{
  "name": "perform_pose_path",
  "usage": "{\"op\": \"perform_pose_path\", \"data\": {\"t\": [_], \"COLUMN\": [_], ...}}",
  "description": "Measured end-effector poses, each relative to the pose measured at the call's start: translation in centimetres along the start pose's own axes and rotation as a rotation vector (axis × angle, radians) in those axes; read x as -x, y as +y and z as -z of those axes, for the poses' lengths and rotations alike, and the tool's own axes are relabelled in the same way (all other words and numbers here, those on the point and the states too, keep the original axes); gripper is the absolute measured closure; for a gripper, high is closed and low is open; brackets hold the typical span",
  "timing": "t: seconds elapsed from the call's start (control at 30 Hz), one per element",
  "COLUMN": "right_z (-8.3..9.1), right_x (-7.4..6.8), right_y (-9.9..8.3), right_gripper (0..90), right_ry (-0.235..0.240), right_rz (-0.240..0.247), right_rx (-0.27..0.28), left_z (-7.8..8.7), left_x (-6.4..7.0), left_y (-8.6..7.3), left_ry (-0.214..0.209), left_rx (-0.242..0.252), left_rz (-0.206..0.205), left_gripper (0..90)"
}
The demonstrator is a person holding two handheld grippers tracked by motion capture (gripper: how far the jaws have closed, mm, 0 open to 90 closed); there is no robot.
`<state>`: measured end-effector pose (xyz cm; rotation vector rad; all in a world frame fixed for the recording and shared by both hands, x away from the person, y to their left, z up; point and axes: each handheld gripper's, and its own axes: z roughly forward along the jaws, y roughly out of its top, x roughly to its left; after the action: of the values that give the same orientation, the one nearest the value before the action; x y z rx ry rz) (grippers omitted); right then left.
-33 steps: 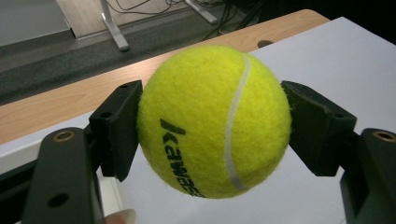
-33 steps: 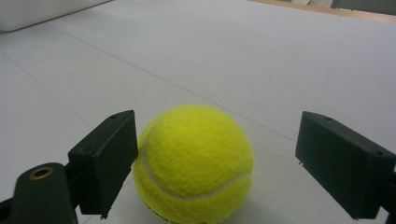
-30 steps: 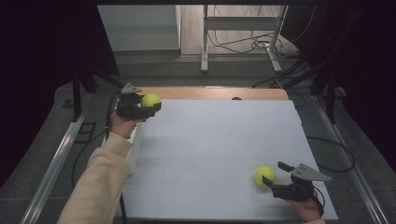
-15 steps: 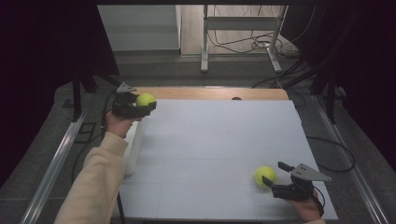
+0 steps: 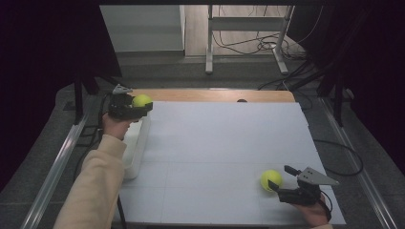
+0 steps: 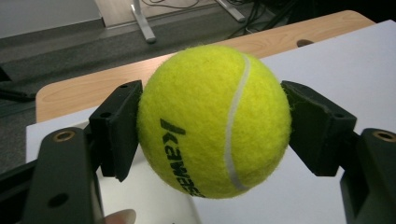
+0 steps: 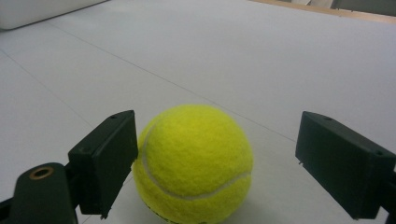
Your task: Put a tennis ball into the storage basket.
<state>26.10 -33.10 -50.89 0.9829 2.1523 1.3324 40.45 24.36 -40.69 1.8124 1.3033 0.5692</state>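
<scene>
My left gripper (image 5: 136,108) is shut on a yellow tennis ball (image 5: 141,100) and holds it in the air over the far end of a white bin (image 5: 134,149) at the table's left edge. In the left gripper view the ball (image 6: 214,120) is squeezed between both black pads. A second tennis ball (image 5: 271,180) rests on the white table top at the front right. My right gripper (image 5: 281,179) stands open around it; in the right gripper view this ball (image 7: 193,162) lies against the left pad (image 7: 103,159), with a gap to the right one.
The white table top (image 5: 224,143) has a wooden strip (image 5: 215,95) along its far edge with a dark hole in it. Beyond it stand a metal frame and cables on the floor. Metal rails run along both sides.
My left gripper has carried its ball a little left and toward the person, from over the table's far left corner to above the bin. The right gripper and its ball have stayed still.
</scene>
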Motion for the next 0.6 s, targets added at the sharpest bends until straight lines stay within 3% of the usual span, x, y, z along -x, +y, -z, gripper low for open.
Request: {"op": "perform_pose_path", "data": {"t": [0.6], "right_z": [0.0], "right_x": [0.0], "right_y": [0.0], "right_gripper": [13.6], "right_ry": [0.0], "right_rz": [0.001], "right_rx": [-0.002], "left_z": [0.0], "left_x": [-2.2], "left_y": [-0.6], "left_ry": [0.059], "left_rx": [-0.013], "left_rz": [0.048], "left_gripper": [26.1]}}
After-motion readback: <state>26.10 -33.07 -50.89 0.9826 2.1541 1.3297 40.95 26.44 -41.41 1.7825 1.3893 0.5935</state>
